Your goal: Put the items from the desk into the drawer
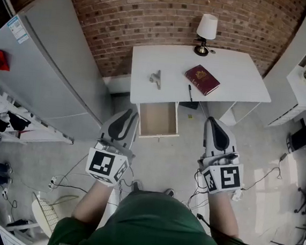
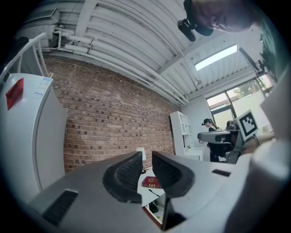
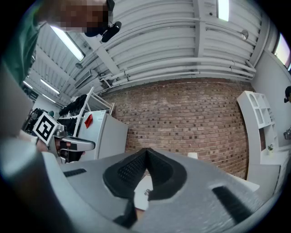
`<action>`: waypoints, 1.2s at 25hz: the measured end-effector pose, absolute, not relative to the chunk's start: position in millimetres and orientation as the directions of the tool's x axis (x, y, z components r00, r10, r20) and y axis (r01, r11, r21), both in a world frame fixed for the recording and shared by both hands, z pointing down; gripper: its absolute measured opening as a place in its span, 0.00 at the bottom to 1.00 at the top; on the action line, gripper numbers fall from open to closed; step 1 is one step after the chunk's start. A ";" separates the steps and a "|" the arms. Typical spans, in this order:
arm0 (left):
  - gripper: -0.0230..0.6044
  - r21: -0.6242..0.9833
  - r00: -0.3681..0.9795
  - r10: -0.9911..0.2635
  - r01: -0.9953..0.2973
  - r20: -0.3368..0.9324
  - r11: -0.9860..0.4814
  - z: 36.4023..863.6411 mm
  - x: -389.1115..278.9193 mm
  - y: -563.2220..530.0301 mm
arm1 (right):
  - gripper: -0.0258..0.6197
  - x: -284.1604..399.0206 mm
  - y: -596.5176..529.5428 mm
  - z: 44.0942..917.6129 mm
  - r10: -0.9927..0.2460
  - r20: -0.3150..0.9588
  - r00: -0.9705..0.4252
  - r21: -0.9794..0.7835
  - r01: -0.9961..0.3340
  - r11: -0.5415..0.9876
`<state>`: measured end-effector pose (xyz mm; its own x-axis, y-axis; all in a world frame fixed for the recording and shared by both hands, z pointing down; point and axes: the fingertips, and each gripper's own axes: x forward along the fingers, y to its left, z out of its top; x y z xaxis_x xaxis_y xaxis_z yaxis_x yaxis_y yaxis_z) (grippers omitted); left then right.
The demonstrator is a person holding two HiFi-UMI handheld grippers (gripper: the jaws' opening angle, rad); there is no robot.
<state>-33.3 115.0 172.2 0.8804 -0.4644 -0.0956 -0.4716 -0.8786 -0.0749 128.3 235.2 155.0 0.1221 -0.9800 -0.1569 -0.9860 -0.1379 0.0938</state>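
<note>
Nothing is in hand yet. Both grippers hang low in front of the person, well short of the desk (image 1: 228, 67). The left gripper (image 2: 146, 157) has its jaws a narrow slot apart with nothing between them. The right gripper (image 3: 146, 152) has its jaws meeting at the tips, also empty.

The drawer (image 1: 158, 120) stands pulled out under the desk's front edge, left of centre, and looks bare inside.

On the desk lie three loose things, with a lamp (image 1: 206, 33) at the back:
- **Red book (image 1: 202, 79):** it lies flat, right of centre. Its long axis runs askew, from back-left to front-right, with one corner towards the front edge. It looks stiff-covered and the heaviest of the lot. I'd pinch it across a short edge or the spine, which needs wider jaws than either shows now.
- **Pen (image 1: 190, 92):** it lies just beside the book's near corner, running roughly front to back. It is light, thin and apt to roll, so take it mid-barrel.
- **Small metal piece (image 1: 156, 78):** it sits left of the book, behind the drawer. It is probably hard and slick, and I cannot tell what it is.
</note>
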 end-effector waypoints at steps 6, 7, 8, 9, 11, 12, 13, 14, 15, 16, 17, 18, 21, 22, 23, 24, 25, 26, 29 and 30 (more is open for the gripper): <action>0.13 -0.077 0.874 -0.475 -0.483 -0.098 -0.872 171.4 -19.2 132.2 | 0.04 144.7 251.5 155.5 -0.979 -0.167 0.119 0.086 -0.987 -0.135; 0.13 -0.080 0.872 -0.479 -0.486 -0.099 -0.870 170.3 -15.8 135.2 | 0.04 149.6 255.0 154.5 -0.977 -0.175 0.124 0.080 -0.987 -0.140; 0.13 -0.080 0.870 -0.483 -0.490 -0.099 -0.868 169.0 -12.1 138.3 | 0.04 155.3 258.8 153.3 -0.974 -0.183 0.131 0.071 -0.987 -0.146; 0.13 -0.079 0.868 -0.488 -0.495 -0.098 -0.865 167.3 -8.4 141.3 | 0.04 161.6 262.6 152.3 -0.972 -0.191 0.138 0.061 -0.987 -0.152; 0.13 -0.074 0.861 -0.499 -0.506 -0.097 -0.859 163.8 -1.6 147.9 | 0.04 173.1 269.4 152.0 -0.970 -0.199 0.142 0.044 -0.987 -0.154; 0.13 -0.072 0.858 -0.503 -0.511 -0.100 -0.857 163.7 0.8 151.1 | 0.04 177.9 272.2 152.9 -0.970 -0.198 0.140 0.042 -0.988 -0.151; 0.13 -0.071 0.855 -0.508 -0.516 -0.102 -0.854 164.4 2.5 154.2 | 0.04 182.2 274.6 154.3 -0.971 -0.197 0.137 0.043 -0.988 -0.148; 0.13 -0.068 0.851 -0.515 -0.522 -0.099 -0.850 165.4 3.7 157.2 | 0.04 186.5 276.5 156.4 -0.972 -0.195 0.135 0.045 -0.988 -0.146; 0.13 -0.065 0.848 -0.521 -0.528 -0.093 -0.847 167.3 4.5 159.7 | 0.04 190.7 277.6 159.3 -0.972 -0.191 0.134 0.043 -0.989 -0.145; 0.13 -0.065 0.846 -0.526 -0.531 -0.089 -0.845 170.8 4.7 161.4 | 0.04 194.7 278.1 162.8 -0.973 -0.185 0.135 0.037 -0.989 -0.144; 0.13 -0.067 0.844 -0.530 -0.535 -0.083 -0.842 174.6 4.5 162.0 | 0.04 198.2 278.1 166.6 -0.974 -0.179 0.137 0.026 -0.989 -0.144; 0.13 -0.069 0.840 -0.537 -0.542 -0.075 -0.838 177.2 4.0 161.6 | 0.04 200.8 277.6 170.2 -0.975 -0.172 0.139 0.016 -0.990 -0.144; 0.13 -0.064 0.829 -0.557 -0.559 -0.050 -0.827 178.9 5.2 154.6 | 0.04 206.3 272.9 178.4 -0.978 -0.153 0.143 0.006 -0.989 -0.146; 0.13 -0.061 0.830 -0.555 -0.557 -0.051 -0.828 181.7 6.7 150.8 | 0.04 208.1 270.0 181.2 -0.979 -0.145 0.145 0.002 -0.989 -0.147; 0.13 -0.058 0.832 -0.552 -0.554 -0.053 -0.830 184.9 8.7 146.9 | 0.04 209.8 266.7 184.5 -0.980 -0.138 0.146 -0.003 -0.989 -0.147; 0.13 -0.054 0.834 -0.550 -0.552 -0.052 -0.832 187.7 11.1 143.3 | 0.04 211.5 263.4 188.0 -0.981 -0.130 0.146 -0.010 -0.989 -0.146; 0.13 -0.051 0.835 -0.548 -0.550 -0.050 -0.834 190.2 14.0 139.8 | 0.04 213.1 260.3 191.4 -0.982 -0.122 0.146 -0.015 -0.989 -0.145; 0.13 -0.048 0.836 -0.546 -0.548 -0.047 -0.835 192.5 17.2 136.3 | 0.04 214.7 257.3 194.3 -0.982 -0.116 0.146 -0.017 -0.989 -0.145; 0.13 -0.031 0.843 -0.537 -0.538 -0.039 -0.842 199.6 28.8 123.3 | 0.04 221.0 247.6 200.2 -0.983 -0.099 0.153 -0.007 -0.988 -0.153; 0.13 -0.022 0.846 -0.533 -0.534 -0.037 -0.845 201.5 33.0 117.2 | 0.04 224.0 243.0 201.5 -0.983 -0.094 0.158 -0.002 -0.987 -0.159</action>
<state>33.0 117.2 201.5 0.8455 -0.5327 -0.0369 -0.5336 -0.8454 -0.0223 224.0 243.0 201.5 0.1584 -0.9829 -0.0942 -0.9873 -0.1589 -0.0023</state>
